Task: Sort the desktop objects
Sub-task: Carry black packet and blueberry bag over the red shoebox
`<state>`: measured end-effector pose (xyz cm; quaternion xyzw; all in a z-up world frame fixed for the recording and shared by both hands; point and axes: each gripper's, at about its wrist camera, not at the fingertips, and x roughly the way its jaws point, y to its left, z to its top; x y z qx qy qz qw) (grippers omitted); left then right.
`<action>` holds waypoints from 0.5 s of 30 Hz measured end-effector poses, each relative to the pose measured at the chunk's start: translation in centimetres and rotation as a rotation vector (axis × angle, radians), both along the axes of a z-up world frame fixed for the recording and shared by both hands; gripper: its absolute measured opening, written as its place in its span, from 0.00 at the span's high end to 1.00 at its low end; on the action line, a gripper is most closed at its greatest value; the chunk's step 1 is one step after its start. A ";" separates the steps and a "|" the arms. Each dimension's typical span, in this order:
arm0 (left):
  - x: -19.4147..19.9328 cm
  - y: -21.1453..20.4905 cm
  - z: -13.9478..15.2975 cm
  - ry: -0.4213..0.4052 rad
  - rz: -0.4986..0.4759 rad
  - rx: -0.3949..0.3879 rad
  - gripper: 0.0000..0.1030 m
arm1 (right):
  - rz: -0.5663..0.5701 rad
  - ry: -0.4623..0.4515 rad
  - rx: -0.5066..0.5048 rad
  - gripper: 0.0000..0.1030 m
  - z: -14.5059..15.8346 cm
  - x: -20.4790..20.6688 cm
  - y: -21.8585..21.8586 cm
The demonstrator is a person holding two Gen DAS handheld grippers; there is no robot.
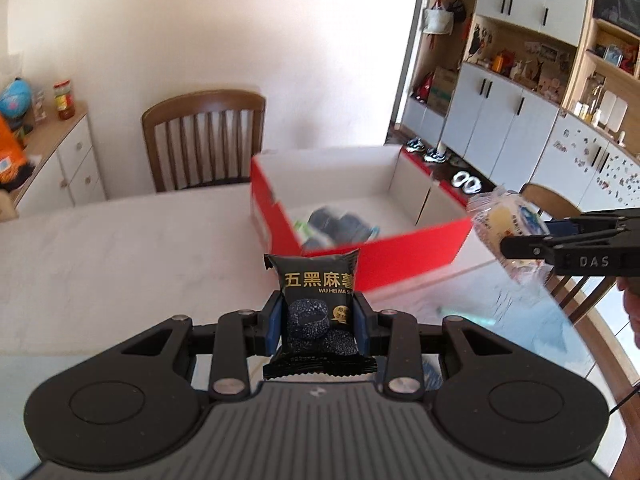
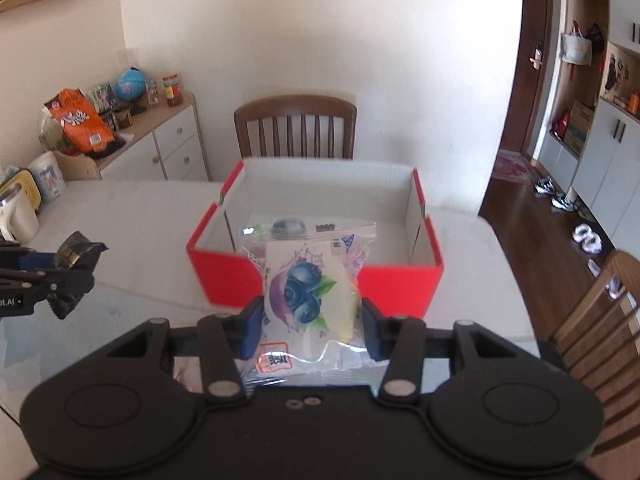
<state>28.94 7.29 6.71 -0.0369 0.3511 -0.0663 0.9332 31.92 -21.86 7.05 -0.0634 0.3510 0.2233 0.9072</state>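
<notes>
My left gripper (image 1: 318, 322) is shut on a black snack packet (image 1: 316, 308) with gold lettering, held above the white table short of the red box (image 1: 400, 252). My right gripper (image 2: 310, 322) is shut on a clear blueberry pastry packet (image 2: 308, 292), held just in front of the red box (image 2: 400, 288). The open box has white inner walls and holds several dark and clear packets (image 1: 340, 226). The right gripper with its packet (image 1: 508, 228) shows at the right of the left wrist view. The left gripper (image 2: 64, 272) shows at the left of the right wrist view.
A wooden chair (image 2: 296, 128) stands behind the table (image 1: 120, 248), another chair (image 2: 600, 320) at its right. A white sideboard (image 2: 160, 148) with snacks and a globe is at the back left. A white mug (image 2: 18, 216) stands on the table's left.
</notes>
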 end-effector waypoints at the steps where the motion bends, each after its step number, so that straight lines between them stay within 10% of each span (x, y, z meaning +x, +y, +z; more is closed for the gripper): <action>1: 0.6 -0.3 0.4 -0.002 -0.004 -0.004 0.67 | 0.003 -0.006 -0.001 0.53 0.2 0.3 -0.2; 15: 10.6 -4.6 0.9 0.022 -0.078 0.070 0.67 | 0.020 -0.014 0.000 0.53 -0.1 8.0 -0.2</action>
